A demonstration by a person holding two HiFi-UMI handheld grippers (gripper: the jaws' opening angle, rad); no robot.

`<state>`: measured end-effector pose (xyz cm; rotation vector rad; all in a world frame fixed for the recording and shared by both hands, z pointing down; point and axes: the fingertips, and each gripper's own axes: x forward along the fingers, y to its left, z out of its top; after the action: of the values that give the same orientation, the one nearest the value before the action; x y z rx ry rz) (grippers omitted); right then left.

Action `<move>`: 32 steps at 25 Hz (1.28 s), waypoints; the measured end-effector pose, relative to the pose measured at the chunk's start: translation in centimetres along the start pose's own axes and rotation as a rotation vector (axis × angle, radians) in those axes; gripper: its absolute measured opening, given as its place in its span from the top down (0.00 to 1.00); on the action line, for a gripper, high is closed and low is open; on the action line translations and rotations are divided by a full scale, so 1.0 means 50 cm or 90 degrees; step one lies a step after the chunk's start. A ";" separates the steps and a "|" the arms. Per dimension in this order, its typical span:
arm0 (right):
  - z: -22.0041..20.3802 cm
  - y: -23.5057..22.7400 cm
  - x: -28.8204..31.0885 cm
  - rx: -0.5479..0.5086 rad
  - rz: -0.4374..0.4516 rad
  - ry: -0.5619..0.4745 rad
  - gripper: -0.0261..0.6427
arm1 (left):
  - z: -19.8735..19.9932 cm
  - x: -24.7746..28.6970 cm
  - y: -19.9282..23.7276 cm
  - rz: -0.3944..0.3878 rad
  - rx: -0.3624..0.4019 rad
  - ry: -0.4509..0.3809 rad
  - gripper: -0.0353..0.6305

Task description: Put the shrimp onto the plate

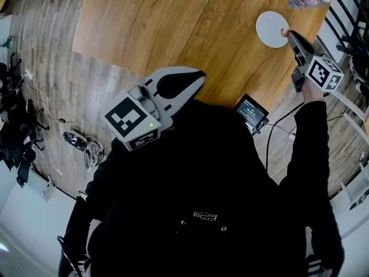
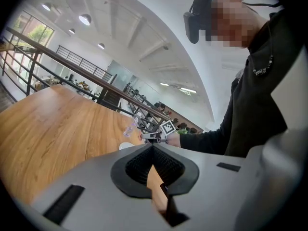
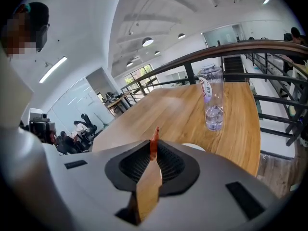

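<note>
A small red shrimp (image 3: 154,137) sticks up from the tips of my right gripper (image 3: 154,149), which is shut on it. In the head view that gripper (image 1: 288,35) hovers at the near right rim of the white plate (image 1: 270,27), with the shrimp (image 1: 283,32) just over the rim. A sliver of the plate (image 3: 195,147) shows behind the jaws in the right gripper view. My left gripper (image 1: 198,77) is held close to the body at the table's near edge, its jaws (image 2: 153,146) meeting at the tips with nothing between them.
A clear plastic water bottle (image 1: 308,0) lies beyond the plate near the table's far right corner; it also shows in the right gripper view (image 3: 212,97). A small screen device (image 1: 252,111) with cables sits on the floor below the wooden table (image 1: 173,22). A railing runs to the right.
</note>
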<state>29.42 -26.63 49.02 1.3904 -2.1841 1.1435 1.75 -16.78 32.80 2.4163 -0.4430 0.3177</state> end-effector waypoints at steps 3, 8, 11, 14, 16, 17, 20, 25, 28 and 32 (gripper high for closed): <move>-0.010 -0.011 0.010 -0.001 0.004 0.014 0.88 | -0.004 -0.004 -0.003 0.005 0.002 0.003 0.94; -0.033 -0.036 0.026 0.007 -0.003 0.036 0.88 | -0.012 -0.011 -0.001 0.013 -0.004 0.006 0.94; -0.049 -0.051 0.036 0.014 -0.012 0.047 0.88 | -0.016 -0.013 0.001 0.018 -0.007 0.002 0.94; -0.065 -0.065 0.046 0.015 -0.016 0.061 0.88 | -0.020 -0.012 0.000 0.021 -0.011 0.000 0.94; -0.075 -0.073 0.056 0.014 -0.017 0.072 0.88 | -0.022 -0.011 0.000 0.023 -0.014 -0.001 0.94; -0.078 -0.078 0.062 0.014 -0.017 0.078 0.88 | -0.023 -0.010 0.002 0.024 -0.015 -0.002 0.94; -0.092 -0.097 0.084 0.017 -0.023 0.098 0.88 | -0.028 -0.008 0.007 0.028 -0.022 -0.001 0.94; -0.120 -0.116 0.115 0.015 -0.036 0.141 0.88 | -0.030 -0.016 0.012 0.037 -0.029 -0.003 0.94; -0.142 -0.131 0.132 0.004 -0.048 0.173 0.88 | -0.035 -0.017 0.009 0.040 -0.030 -0.008 0.94; -0.169 -0.146 0.148 -0.001 -0.064 0.209 0.88 | -0.042 -0.021 0.004 0.043 -0.031 -0.011 0.94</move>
<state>30.88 -26.33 62.31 1.1988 -1.8662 1.2343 0.47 -15.31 34.16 2.3626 -0.5356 0.3115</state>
